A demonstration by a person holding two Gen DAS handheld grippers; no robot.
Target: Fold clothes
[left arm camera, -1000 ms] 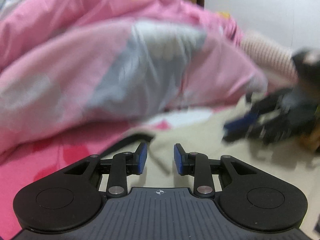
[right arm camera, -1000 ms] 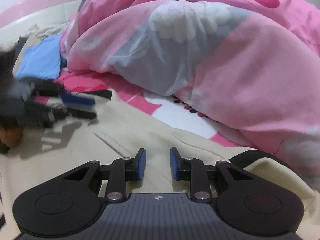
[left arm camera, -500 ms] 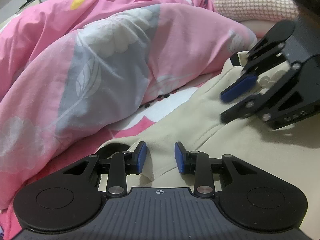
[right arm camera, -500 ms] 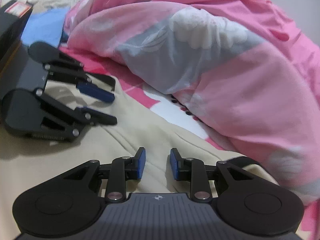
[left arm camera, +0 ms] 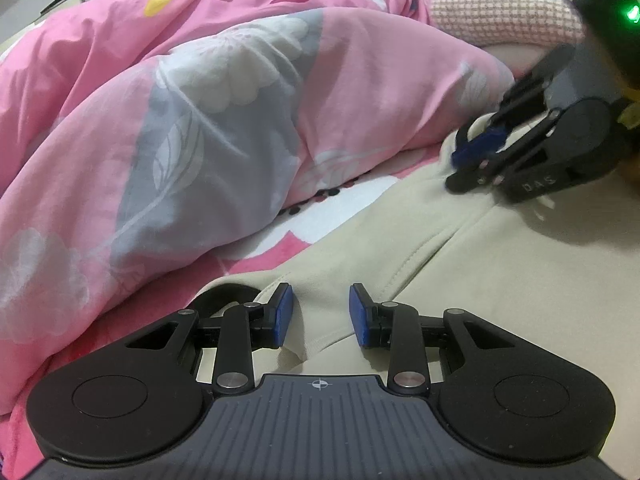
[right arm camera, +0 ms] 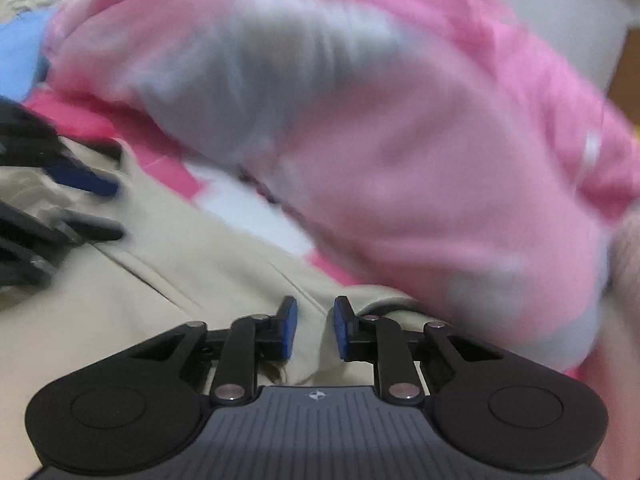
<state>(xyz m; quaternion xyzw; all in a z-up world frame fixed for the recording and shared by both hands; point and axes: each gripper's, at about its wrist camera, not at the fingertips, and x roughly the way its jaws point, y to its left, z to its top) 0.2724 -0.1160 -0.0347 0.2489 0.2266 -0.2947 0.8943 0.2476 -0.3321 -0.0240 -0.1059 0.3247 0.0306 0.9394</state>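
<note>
- Left wrist view: a pink quilt [left arm camera: 200, 120] with grey and white flower prints is filling the frame from 9 o'clock to 12 o'clock, heaped on the bed.
- At 6 o'clock the left hand-held gripper [left arm camera: 318, 316] is sitting low over a beige garment [left arm camera: 460, 300]; its blue pads [left arm camera: 283, 314] are standing apart, with a fold of the beige cloth lying between them, not pinched.
- A black trim [left arm camera: 224, 298] at the garment's edge is showing just beside the left pad, at about 7 o'clock.
- The beige garment is lying spread on the bed from 6 o'clock out to 3 o'clock, with a stitched seam running up it; a pink and white sheet [left arm camera: 320, 224] is showing between the garment and the quilt.
- At 2 o'clock the right hand-held gripper [left arm camera: 476, 160] is reaching down to the far part of the garment; it is blurred, and its fingers are looking parted.
- A knitted pink-and-white cloth [left arm camera: 500, 12] is lying at 1 o'clock behind the quilt.
- Right wrist view: this picture is smeared by motion.
- At 9 o'clock the left hand-held gripper [right arm camera: 96, 208] is showing as dark bars with one blue pad [right arm camera: 84, 178], over the beige garment [right arm camera: 120, 300].
- A blue cloth [right arm camera: 20, 52] is lying at 10 o'clock.
- At 6 o'clock the right hand-held gripper [right arm camera: 314, 328] is hovering on the garment's edge, pads apart with beige cloth between them.
- The pink quilt [right arm camera: 400, 120] is covering 12 o'clock through 3 o'clock.
</note>
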